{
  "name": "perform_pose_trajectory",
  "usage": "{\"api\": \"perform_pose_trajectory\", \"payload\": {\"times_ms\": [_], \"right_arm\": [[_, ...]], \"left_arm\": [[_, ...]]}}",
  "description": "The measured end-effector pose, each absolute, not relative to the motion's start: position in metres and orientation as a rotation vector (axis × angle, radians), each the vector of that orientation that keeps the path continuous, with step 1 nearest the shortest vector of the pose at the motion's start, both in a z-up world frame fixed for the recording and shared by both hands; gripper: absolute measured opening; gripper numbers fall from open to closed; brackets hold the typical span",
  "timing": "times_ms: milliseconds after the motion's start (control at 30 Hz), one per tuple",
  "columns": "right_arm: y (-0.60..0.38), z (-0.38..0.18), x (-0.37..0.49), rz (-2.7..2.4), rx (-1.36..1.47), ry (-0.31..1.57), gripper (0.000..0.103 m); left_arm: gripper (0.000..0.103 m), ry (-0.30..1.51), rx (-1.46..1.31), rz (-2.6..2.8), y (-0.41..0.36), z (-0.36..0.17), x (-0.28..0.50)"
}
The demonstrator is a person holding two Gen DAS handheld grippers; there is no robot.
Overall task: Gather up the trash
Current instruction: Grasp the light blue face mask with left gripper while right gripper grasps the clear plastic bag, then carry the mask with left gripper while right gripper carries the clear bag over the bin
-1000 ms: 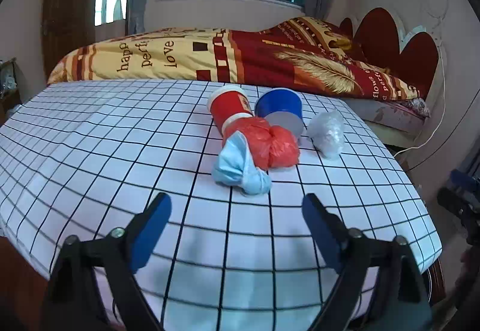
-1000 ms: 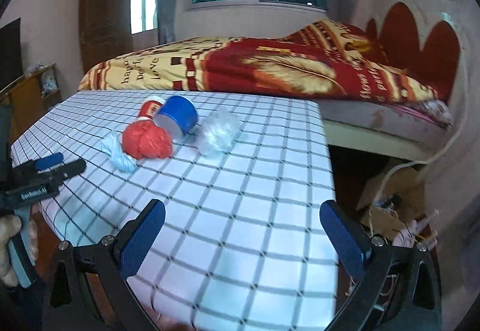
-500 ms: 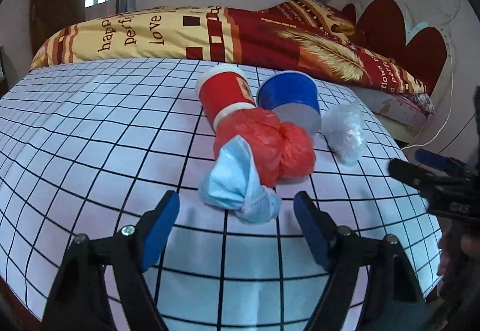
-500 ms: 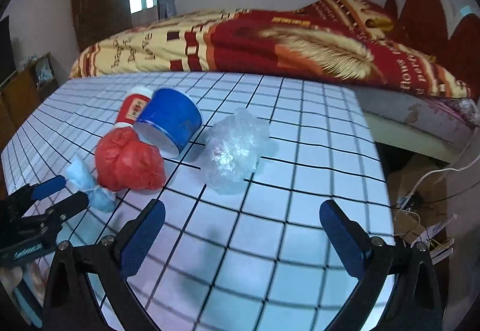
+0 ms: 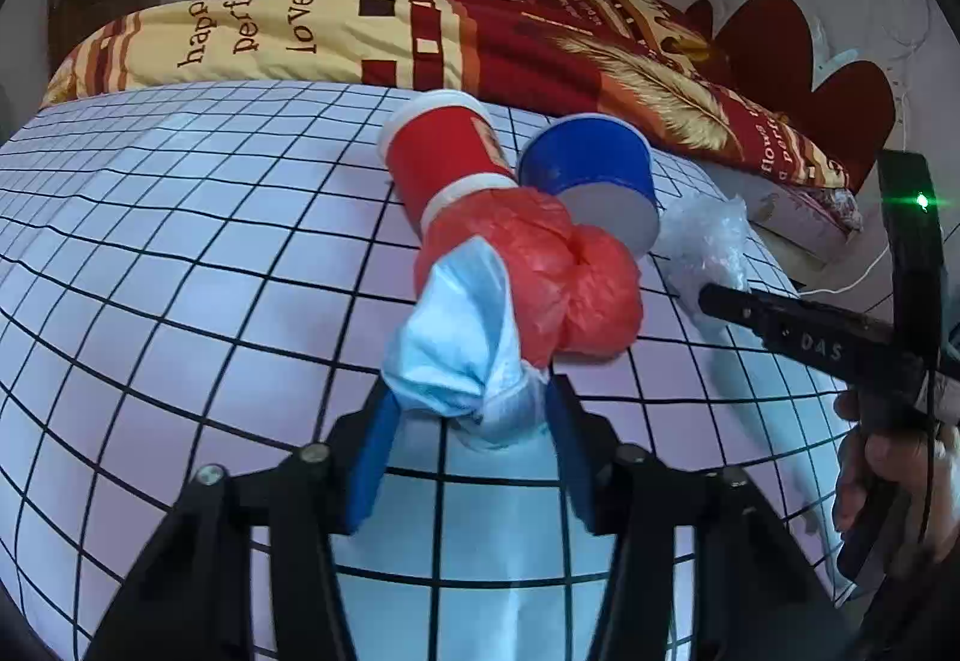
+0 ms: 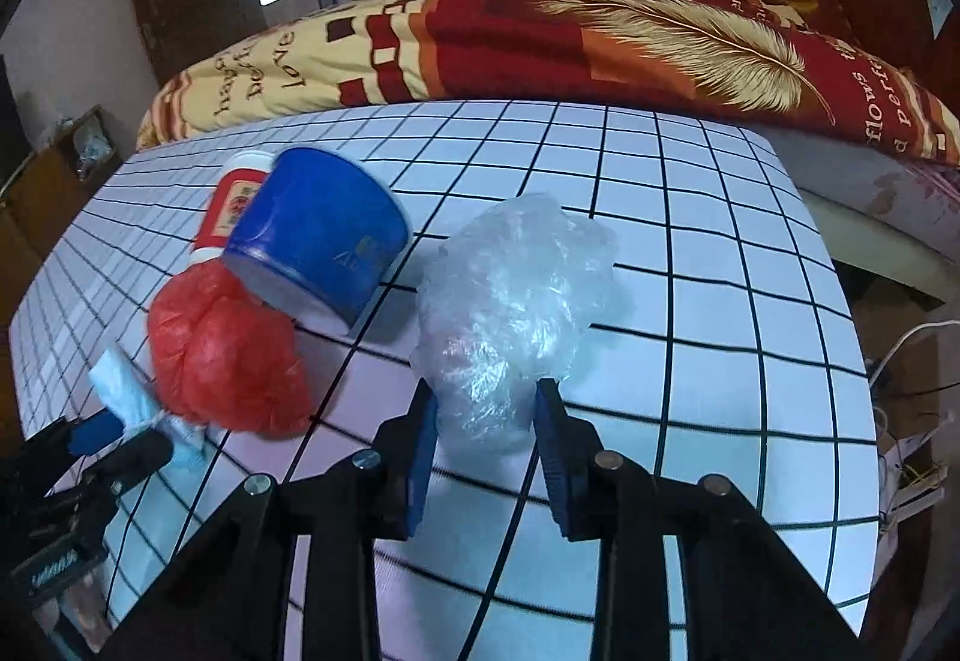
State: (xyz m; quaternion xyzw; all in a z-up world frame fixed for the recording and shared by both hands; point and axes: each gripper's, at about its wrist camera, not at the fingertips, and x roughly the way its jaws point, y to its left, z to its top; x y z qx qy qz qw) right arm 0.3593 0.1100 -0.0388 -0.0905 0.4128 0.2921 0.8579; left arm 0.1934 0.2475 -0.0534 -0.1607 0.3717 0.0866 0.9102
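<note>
Trash lies on a checked white tablecloth [image 5: 180,271]. My left gripper [image 5: 468,421] is shut on a crumpled light-blue face mask [image 5: 462,343], which touches a red plastic bag [image 5: 564,277]. Behind lie a red paper cup [image 5: 444,163] and a blue cup [image 5: 594,163] on their sides. My right gripper [image 6: 485,421] is shut on a crumpled clear plastic bag [image 6: 510,301]. The right wrist view also shows the blue cup [image 6: 318,235], the red bag [image 6: 222,355], the mask [image 6: 132,397] and the left gripper [image 6: 120,445].
A bed with a red and yellow blanket [image 5: 480,37] stands behind the table. The table's right edge [image 6: 840,301] drops to a floor with cables. A wooden cabinet [image 6: 54,169] stands at the left.
Both grippers moved forward to the trash and closed. The left one took hold of the face mask, the right one took hold of the clear plastic bag.
</note>
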Motion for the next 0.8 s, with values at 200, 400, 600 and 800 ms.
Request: {"api": "perform_pose_trajectory", "payload": {"times_ms": [200,400,600,800], "right_arm": [[0.090,-0.029,0.339,0.630,-0.196,0.828,0.031],[0.061,-0.014,0.300,0.656,-0.179,0.767,0.031],[0.020,-0.005,0.260,0.638,-0.184,0.732,0.031],[-0.048,0.008,0.235,0.564,-0.160,0.706,0.031]], "left_arm": [[0.032,0.731,-0.326,0.159,0.241,-0.046,0.183],[0.025,0.710,-0.309,0.151,0.232,-0.041,0.165],[0.020,0.686,-0.305,0.122,0.217,-0.034,0.152],[0.018,0.680,-0.284,0.092,0.195,-0.029,0.144]]}}
